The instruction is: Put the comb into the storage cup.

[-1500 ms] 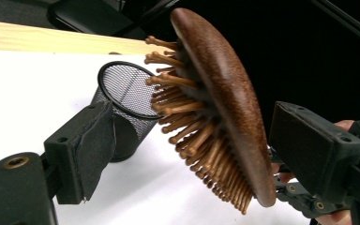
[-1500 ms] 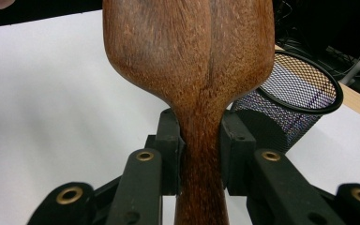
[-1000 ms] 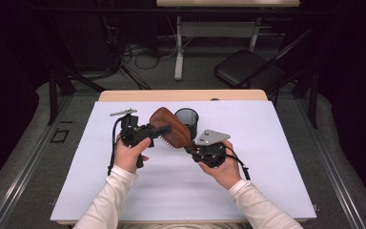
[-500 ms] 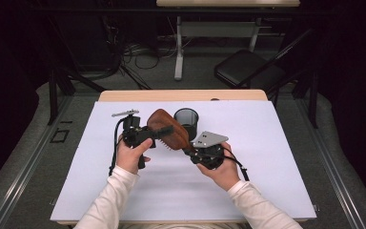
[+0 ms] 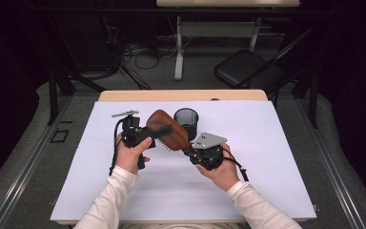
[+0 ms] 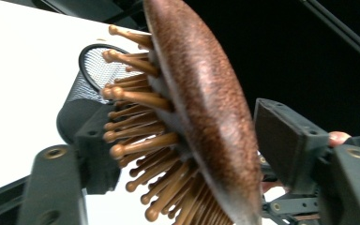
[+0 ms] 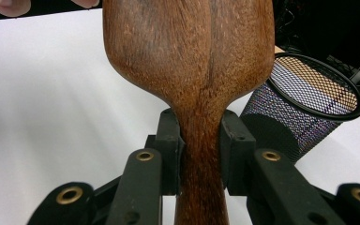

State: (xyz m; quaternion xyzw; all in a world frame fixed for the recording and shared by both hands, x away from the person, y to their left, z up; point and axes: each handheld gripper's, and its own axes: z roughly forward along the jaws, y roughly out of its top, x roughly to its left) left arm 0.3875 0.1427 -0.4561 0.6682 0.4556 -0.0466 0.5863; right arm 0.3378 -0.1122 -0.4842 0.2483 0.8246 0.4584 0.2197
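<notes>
A brown wooden hairbrush hangs above the white table, back up and pegs down. My right gripper is shut on its handle, one pad on each side. My left gripper comes in from the left, and its jaws have just been closing across the oval head. In the left gripper view one pad meets the peg tips and the other lies against the smooth back. A person's hands hold both grippers.
A black mesh cup stands upright just behind the brush, close to its head. A strip of bare wood edges the table's far side. A folding chair and desk legs stand on the floor beyond.
The brush head has tipped slightly and the left gripper's jaws have drawn in on it. Both hands stay in the same place.
</notes>
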